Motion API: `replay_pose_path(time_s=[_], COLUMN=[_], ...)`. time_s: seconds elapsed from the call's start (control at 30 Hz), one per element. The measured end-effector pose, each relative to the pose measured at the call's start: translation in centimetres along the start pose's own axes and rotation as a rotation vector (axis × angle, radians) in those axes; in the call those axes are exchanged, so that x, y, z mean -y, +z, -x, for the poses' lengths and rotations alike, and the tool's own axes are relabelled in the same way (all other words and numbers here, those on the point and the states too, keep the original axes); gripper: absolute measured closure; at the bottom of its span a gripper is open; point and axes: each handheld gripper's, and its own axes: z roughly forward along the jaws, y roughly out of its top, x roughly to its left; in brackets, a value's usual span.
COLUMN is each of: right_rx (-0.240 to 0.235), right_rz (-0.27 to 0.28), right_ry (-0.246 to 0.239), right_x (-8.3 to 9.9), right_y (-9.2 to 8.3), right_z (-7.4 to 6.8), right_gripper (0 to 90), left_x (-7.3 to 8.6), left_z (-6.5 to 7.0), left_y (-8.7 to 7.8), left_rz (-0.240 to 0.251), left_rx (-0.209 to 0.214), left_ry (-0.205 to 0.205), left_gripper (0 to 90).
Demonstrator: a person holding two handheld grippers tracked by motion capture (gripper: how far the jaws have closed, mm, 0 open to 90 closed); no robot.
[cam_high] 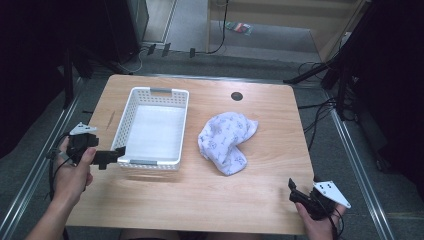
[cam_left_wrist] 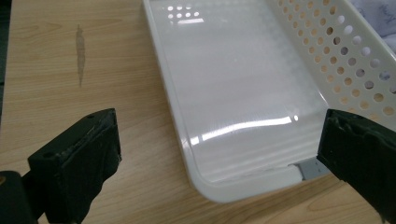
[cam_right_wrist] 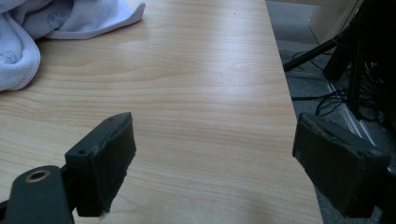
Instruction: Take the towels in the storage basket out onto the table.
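a white perforated plastic basket (cam_high: 152, 127) sat on the left half of the wooden table (cam_high: 200, 195), and a crumpled white patterned cloth (cam_high: 226, 141) lay just right of it, apart from it. the left gripper (cam_high: 107, 156) hovered at the basket's near left corner, jaws spread wide and holding nothing. the right gripper (cam_high: 299, 195) was at the table's near right edge, jaws wide apart and empty, well clear of the cloth.
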Motion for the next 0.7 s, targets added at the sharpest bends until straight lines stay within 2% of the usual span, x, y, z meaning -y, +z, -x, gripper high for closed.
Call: replay_pose_path(time_s=[0.33, 0.6, 0.7], right_rx=[-0.002, -0.001, -0.001], right_rz=[-0.01, -0.011, -0.01], right_ry=[0.002, 0.001, 0.001], right_x=[0.0, 0.0, 0.0], right_y=[0.0, 0.1, 0.0], right_z=[0.0, 0.0, 0.0], right_gripper=[13.2, 13.2, 13.2], left_x=[3.1, 6.1, 7.1], left_z=[-2.0, -3.7, -4.6], left_y=[-0.9, -0.7, -0.4], left_rz=[0.05, 0.13, 0.14], left_rx=[-0.005, -0.03, -0.036], left_ry=[-0.03, -0.051, -0.069], left_gripper=[0.0, 0.0, 0.0])
